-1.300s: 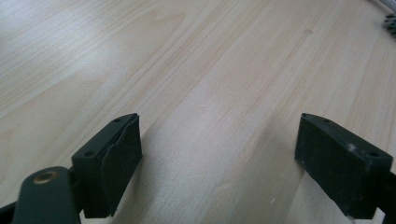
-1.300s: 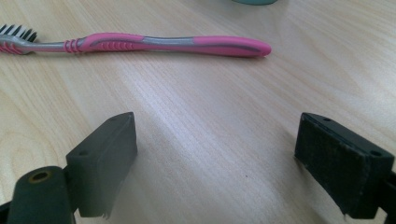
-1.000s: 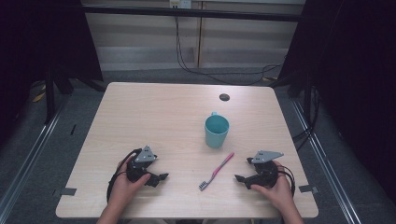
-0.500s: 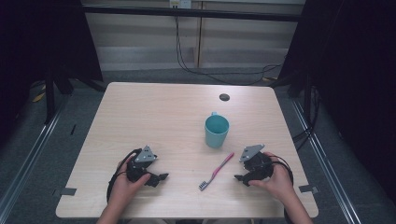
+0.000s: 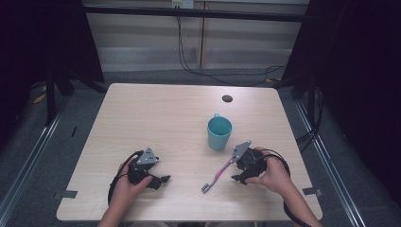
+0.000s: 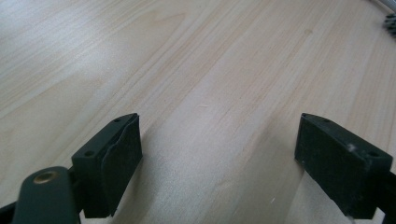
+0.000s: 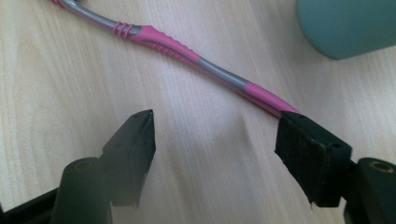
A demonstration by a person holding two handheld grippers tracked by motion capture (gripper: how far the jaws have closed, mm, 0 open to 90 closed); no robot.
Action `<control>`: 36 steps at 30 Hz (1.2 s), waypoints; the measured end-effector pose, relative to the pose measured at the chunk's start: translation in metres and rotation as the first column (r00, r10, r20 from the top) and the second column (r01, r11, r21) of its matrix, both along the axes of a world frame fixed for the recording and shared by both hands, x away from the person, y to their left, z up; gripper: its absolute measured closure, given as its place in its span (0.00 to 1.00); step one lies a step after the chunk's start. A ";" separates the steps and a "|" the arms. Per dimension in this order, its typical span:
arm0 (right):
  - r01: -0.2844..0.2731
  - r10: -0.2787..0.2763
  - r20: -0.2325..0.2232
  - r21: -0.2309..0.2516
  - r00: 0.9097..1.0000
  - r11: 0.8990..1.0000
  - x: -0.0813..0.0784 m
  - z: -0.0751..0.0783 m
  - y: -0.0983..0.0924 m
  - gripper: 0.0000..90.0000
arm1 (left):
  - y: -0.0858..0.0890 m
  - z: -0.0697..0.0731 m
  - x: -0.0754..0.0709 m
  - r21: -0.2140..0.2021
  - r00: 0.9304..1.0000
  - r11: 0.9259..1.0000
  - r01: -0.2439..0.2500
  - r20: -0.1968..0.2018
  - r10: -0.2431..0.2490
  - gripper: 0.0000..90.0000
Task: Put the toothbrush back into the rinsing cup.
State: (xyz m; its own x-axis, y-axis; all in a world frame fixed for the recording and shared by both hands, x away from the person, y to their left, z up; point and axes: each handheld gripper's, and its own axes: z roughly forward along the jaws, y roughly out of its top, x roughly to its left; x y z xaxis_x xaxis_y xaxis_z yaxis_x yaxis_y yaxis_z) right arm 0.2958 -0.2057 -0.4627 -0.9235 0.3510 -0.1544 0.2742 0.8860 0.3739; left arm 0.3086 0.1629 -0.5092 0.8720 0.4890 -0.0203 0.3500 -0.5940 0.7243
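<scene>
Light wooden table (image 5: 156, 118). Left gripper (image 5: 161, 179) near the front-left edge, held by the left hand (image 5: 126, 182); its 2 jaws spread wide over bare wood. Right gripper (image 5: 238, 178) at front right, jaws parted, 1 jaw tip meeting the handle end of the pink-and-grey toothbrush (image 7: 187, 53), which lies flat, not grasped. Teal mug (image 5: 219, 133) upright just beyond the toothbrush.

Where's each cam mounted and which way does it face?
High view: above the person's side, looking forward and down at the table; both hands and forearms enter from the bottom.
Left gripper view: on the left hand-held gripper, facing bare tabletop.
Right gripper view: on the right hand-held gripper, facing the pink toothbrush and teal mug, both shared with the high view.
</scene>
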 end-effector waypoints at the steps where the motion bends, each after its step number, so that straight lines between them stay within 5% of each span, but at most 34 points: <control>1: -0.022 0.022 0.004 -0.010 1.000 1.000 0.001 0.000 0.004 0.33 | 0.000 0.000 0.000 0.000 1.000 1.000 0.000 0.000 0.000 0.16; 17: -0.116 0.115 -0.014 -0.042 0.993 0.992 0.011 0.009 0.024 0.34 | 0.000 0.000 0.000 0.001 1.000 1.000 0.000 0.000 0.000 0.16; 23: -0.187 0.186 -0.021 -0.081 0.982 0.979 0.012 0.009 0.038 0.38 | 0.000 0.000 0.000 0.001 1.000 1.000 0.000 0.000 0.000 0.16; 36: -0.236 0.234 -0.027 -0.115 0.972 0.965 0.013 0.013 0.047 0.42 | 0.000 0.000 0.000 -0.004 1.000 1.000 -0.006 -0.002 0.006 0.16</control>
State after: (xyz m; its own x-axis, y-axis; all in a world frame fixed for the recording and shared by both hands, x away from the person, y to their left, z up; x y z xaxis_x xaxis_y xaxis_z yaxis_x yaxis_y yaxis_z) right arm 0.3092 -0.1587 -0.4501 -0.9802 0.1044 -0.1685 0.0575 0.9633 0.2621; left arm 0.3083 0.1629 -0.5093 0.8690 0.4942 -0.0238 0.3549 -0.5891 0.7259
